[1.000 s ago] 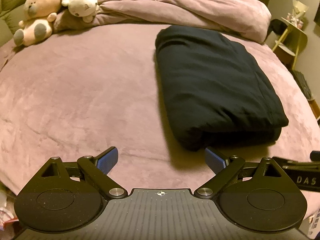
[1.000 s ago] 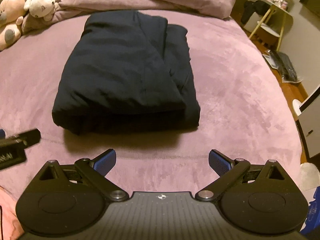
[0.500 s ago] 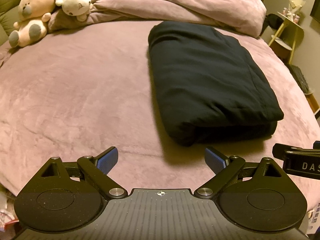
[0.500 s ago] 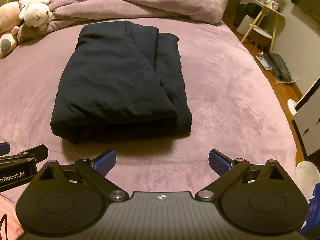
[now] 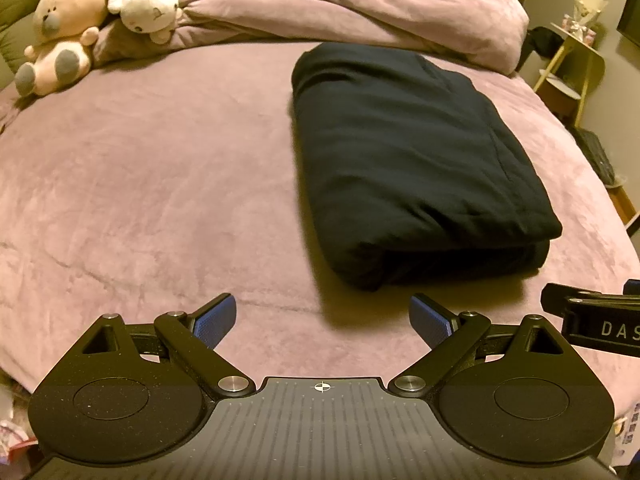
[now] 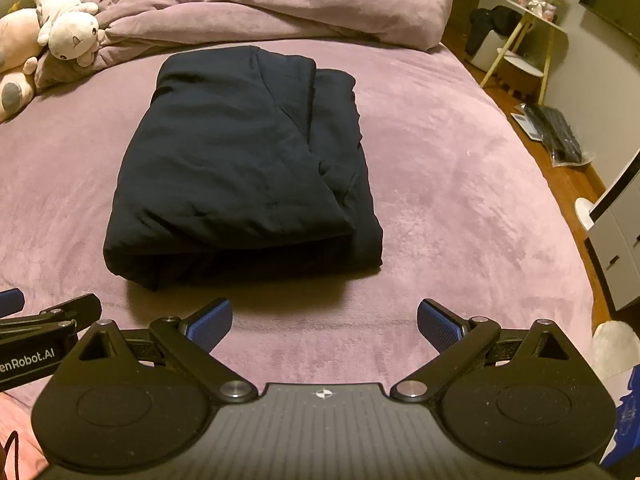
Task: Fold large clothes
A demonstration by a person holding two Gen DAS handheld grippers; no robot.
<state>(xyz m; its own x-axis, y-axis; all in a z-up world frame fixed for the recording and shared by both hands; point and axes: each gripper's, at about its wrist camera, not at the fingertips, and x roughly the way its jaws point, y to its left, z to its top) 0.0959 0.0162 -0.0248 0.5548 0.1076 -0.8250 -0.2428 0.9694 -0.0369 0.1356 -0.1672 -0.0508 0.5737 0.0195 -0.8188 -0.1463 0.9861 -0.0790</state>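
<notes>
Both wrist views face bedhead; share folded garment (image 5: 412,168).

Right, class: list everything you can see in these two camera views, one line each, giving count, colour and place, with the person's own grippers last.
Folded garment: one, black, on the bed, middle.
Bed cover: one, mauve, beneath the garment.
Duvet: one, mauve, bunched at the bed's far end.
Soft toys: two, pinkish and white, far left corner.
Side table: one, pale yellow, right of the bed.
Left gripper: one, black with blue pads, open, near bed edge.
Right gripper: one, same colours, open, alongside.
</notes>
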